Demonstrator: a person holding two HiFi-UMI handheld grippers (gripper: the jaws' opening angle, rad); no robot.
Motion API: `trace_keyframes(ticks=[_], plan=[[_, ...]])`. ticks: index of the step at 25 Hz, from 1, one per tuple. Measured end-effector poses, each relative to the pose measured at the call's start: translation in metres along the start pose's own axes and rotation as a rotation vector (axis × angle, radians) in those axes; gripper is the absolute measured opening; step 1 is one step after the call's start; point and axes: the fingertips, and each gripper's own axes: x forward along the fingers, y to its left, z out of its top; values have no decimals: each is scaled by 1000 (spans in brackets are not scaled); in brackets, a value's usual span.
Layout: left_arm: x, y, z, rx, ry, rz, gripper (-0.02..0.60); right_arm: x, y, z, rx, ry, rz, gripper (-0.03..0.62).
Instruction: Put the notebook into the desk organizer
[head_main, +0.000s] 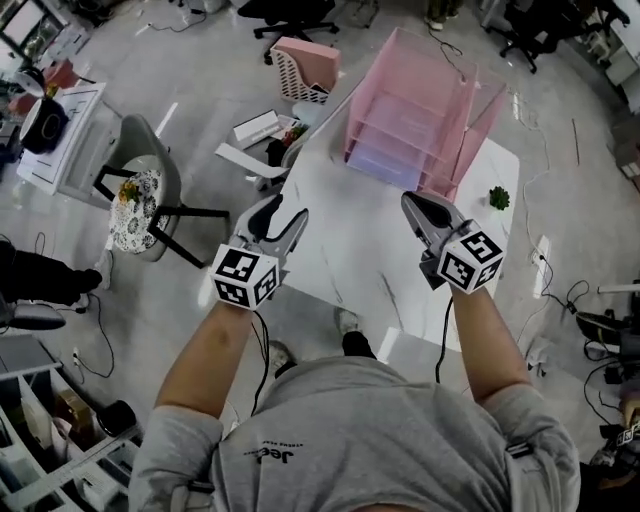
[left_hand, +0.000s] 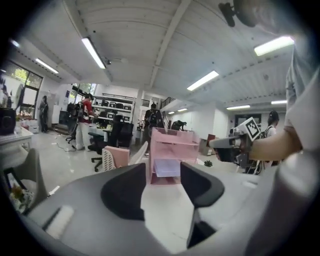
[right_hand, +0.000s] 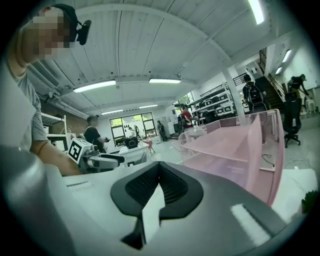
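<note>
- The left gripper (head_main: 283, 212) is hovering over the near part of the table (head_main: 340, 260). Its jaws are standing partly apart with nothing between them.
- The right gripper (head_main: 415, 205) is hovering alongside, jaws meeting at the tips and gripping nothing.
- A pale flat item, probably the notebook (head_main: 385, 160), is lying in the bottom tier of the desk organizer (head_main: 462, 110). Both grippers are hanging clear of it, likely because placement is complete.
- Counting: two grippers, one desk organizer, one notebook.

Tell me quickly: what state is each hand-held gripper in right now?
Left hand-held gripper: open, nothing between the jaws.
Right hand-held gripper: closed, empty.
</note>
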Motion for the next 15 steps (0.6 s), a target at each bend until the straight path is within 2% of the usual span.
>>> trace_keyframes(ticks=[6, 12, 15], plan=[[-113, 61, 20, -34, -106, 171, 139, 58, 76, 25, -69, 2, 99, 3], [-213, 103, 32, -63, -191, 297, 60, 109, 156, 35, -121, 14, 196, 3], [-255, 117, 33, -82, -216, 342, 58, 133, 193, 37, -147, 20, 244, 3]])
